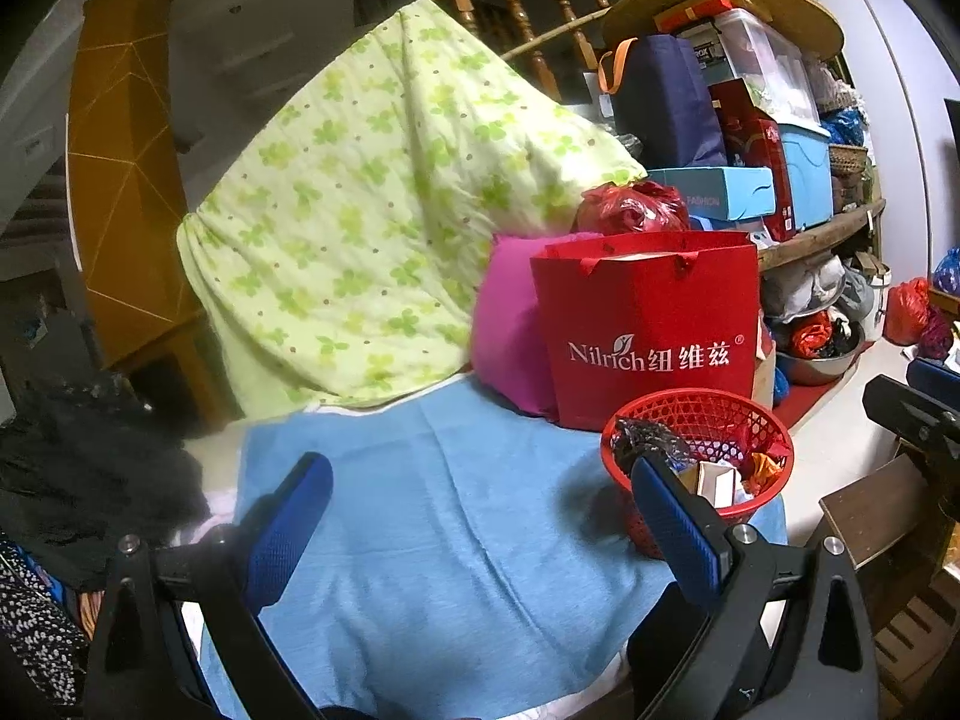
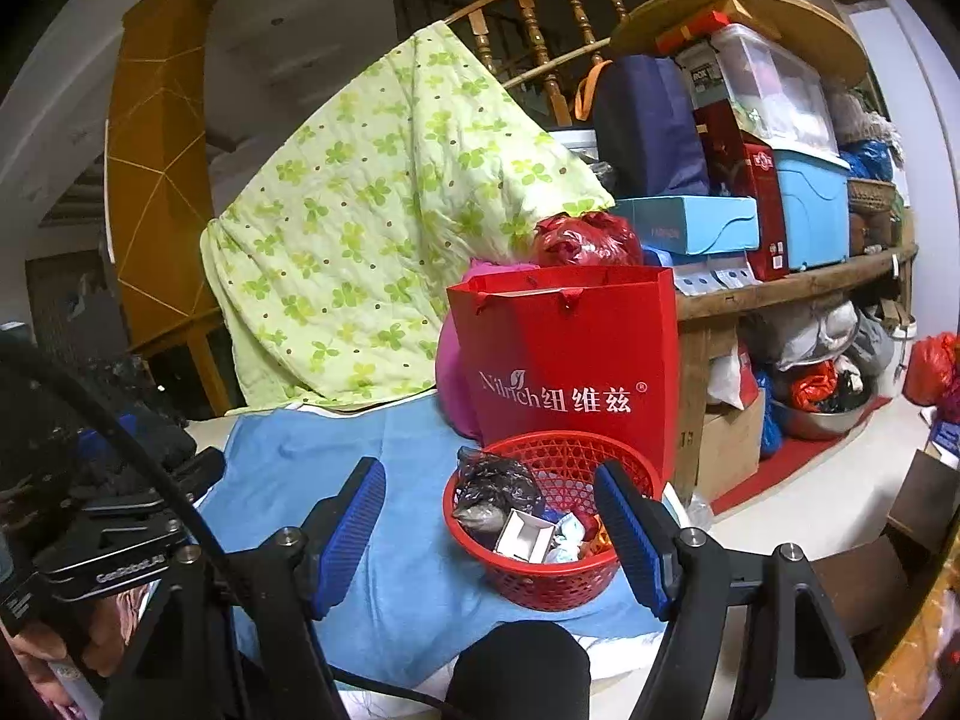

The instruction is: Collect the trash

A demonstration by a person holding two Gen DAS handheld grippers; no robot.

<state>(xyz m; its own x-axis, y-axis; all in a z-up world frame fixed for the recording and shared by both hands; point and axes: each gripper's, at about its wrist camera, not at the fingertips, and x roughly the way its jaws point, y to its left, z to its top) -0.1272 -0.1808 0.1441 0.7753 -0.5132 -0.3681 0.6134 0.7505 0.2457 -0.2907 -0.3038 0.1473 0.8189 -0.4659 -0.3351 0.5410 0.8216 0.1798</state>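
Note:
A red mesh basket sits on a blue cloth at its right end. It holds trash: a crumpled black bag, a small white box and several wrappers. The basket also shows in the left wrist view, partly behind my left gripper's right finger. My right gripper is open and empty, with the basket between and just beyond its fingers. My left gripper is open and empty above the blue cloth, left of the basket.
A red paper gift bag stands right behind the basket, with a pink cushion and a green flowered quilt further left. Shelves of boxes and bags crowd the right. The left gripper's body shows at the right view's left edge.

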